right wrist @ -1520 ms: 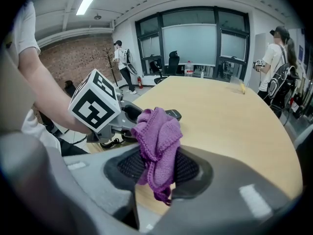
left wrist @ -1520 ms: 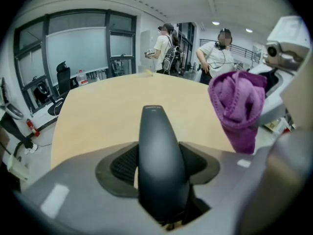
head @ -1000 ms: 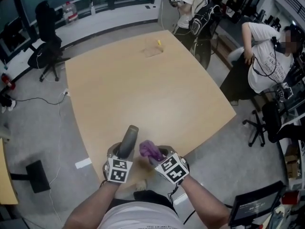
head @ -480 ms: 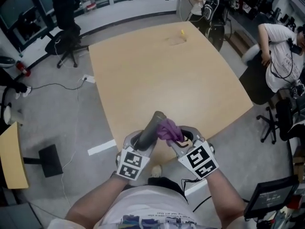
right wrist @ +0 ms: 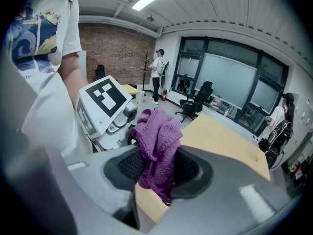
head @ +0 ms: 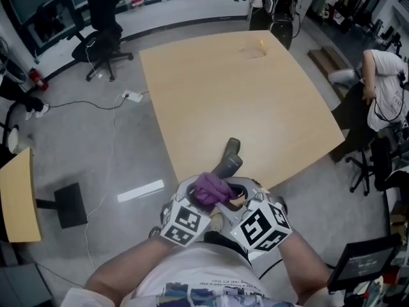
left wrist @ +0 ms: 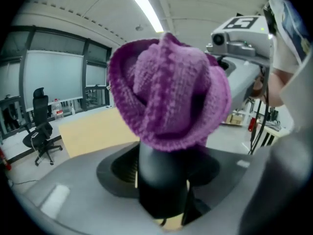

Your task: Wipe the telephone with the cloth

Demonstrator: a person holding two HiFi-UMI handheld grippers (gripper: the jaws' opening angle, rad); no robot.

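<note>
No words, numbers or brand names can be read in any view.

The operator wears a white short-sleeved T-shirt printed in blue and yellow, possibly a wave design. The left tongs and right tongs have smooth, moulded grey shells with dark, ribbed pads set into oval recesses. Each is topped by a white cube bearing black square markers: the left cube and the right cube. A small round camera lens sits below the left cube.
</note>
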